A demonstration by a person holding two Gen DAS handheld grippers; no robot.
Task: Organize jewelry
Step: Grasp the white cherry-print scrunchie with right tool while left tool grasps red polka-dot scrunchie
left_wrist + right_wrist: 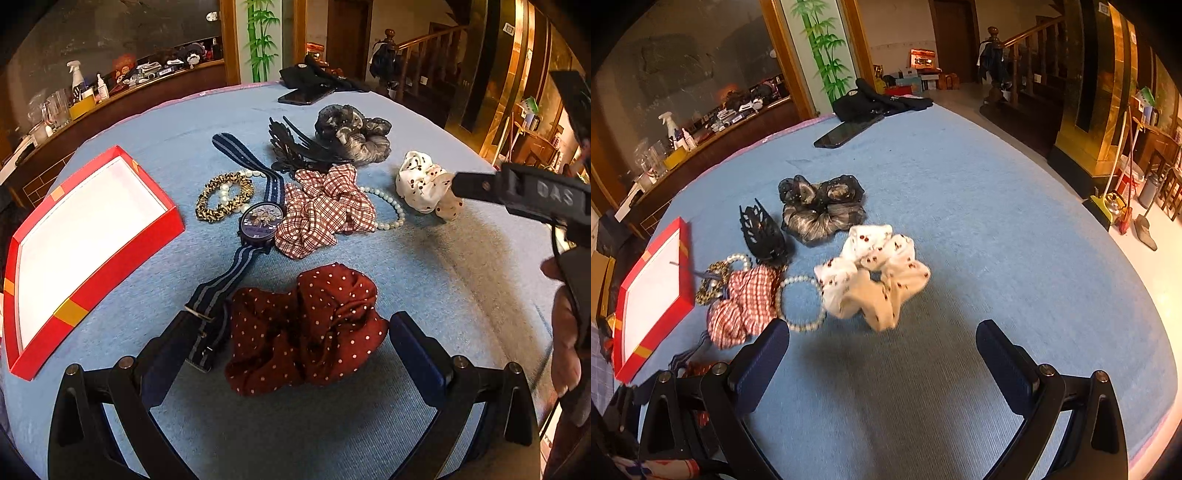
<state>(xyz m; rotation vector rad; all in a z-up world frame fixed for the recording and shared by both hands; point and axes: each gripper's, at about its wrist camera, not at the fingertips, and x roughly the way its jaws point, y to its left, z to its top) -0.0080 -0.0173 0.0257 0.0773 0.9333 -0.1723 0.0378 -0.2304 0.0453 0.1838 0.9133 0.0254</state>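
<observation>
Pickup stage: left gripper (295, 341) straddling red scrunchie (304, 330), right gripper (882, 356) nearing white scrunchie (873, 275) — both spread, gripping nothing; next, closing, then carrying to box (162, 230).

The raised letters "DAS" stand on the black body of the right gripper (458, 184), seen in the left wrist view. The print on the watch (261, 221) dial is too small to read.
</observation>
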